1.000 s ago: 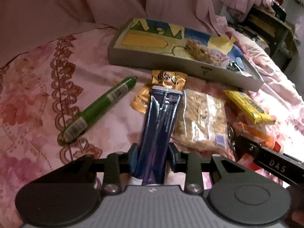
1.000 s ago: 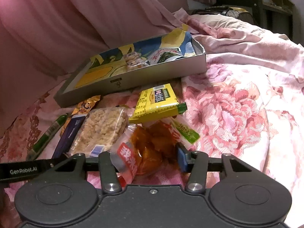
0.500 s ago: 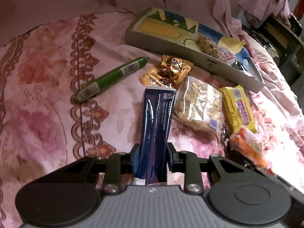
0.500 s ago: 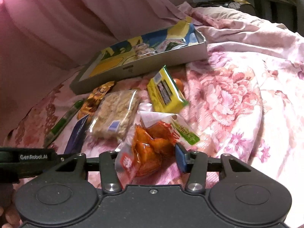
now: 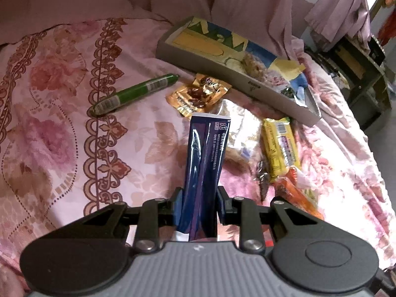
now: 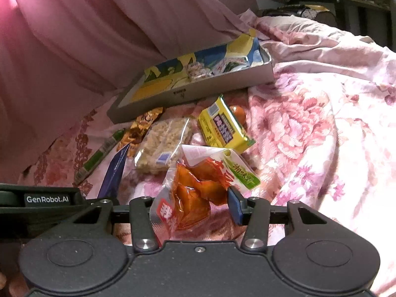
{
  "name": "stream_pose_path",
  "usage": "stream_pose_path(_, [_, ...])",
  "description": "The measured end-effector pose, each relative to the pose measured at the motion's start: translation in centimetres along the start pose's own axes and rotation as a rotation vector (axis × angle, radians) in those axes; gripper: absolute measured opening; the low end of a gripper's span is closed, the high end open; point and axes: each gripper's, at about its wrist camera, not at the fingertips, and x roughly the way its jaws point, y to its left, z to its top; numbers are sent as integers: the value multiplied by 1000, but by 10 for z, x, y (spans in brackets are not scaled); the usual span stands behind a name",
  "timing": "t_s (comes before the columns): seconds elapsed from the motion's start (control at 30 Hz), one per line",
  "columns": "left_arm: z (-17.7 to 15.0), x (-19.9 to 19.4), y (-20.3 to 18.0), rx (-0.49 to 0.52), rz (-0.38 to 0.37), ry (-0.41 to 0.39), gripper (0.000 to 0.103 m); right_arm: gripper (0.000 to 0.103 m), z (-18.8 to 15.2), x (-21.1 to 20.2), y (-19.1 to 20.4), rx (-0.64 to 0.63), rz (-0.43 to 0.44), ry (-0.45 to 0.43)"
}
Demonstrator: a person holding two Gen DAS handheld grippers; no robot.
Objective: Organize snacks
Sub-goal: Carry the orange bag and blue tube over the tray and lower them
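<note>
Tray [image 5: 250,85] is lying toward the bed's [image 5: 61,148] far edge; tube [image 5: 135,93] is lying left of the packets [image 5: 281,146], all before the tray

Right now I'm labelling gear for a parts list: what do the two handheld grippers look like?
The left gripper has black scissor-like linkage arms with silver rivets, blue finger pads and a ribbed grey body. The right gripper has the same black linkage and blue pads, but a smooth black body. White "GenRobot.AI" lettering marks the left gripper's side in the right wrist view.
</note>
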Motion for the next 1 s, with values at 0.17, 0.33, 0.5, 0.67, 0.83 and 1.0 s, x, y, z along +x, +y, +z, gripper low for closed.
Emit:
stream_pose_path(0.17, [10, -6, -6, -32, -15, -26, 30, 50, 8, -3, 1, 17, 23, -28])
stream_pose_path(0.33, [32, -7, -13, -49, -19, -59, 30, 50, 28, -9, 1, 0, 32, -107])
stream_pose_path(0.5, [61, -3, -24, -51, -7, -76, 30, 50, 67, -7, -2, -38, 42, -206])
stream_pose_path(0.67, [91, 2, -41, -54, -35, -103, 30, 50, 104, 4, -13, -95, 29, -294])
stream_pose_path(0.83, [115, 12, -62, -37, -65, -123, 30, 50, 131, 32, -32, -124, -12, -327])
stream_pose_path(1.0, [142, 34, -86, -1, -67, -148, 30, 50, 152, 58, -47, -135, -24, -378])
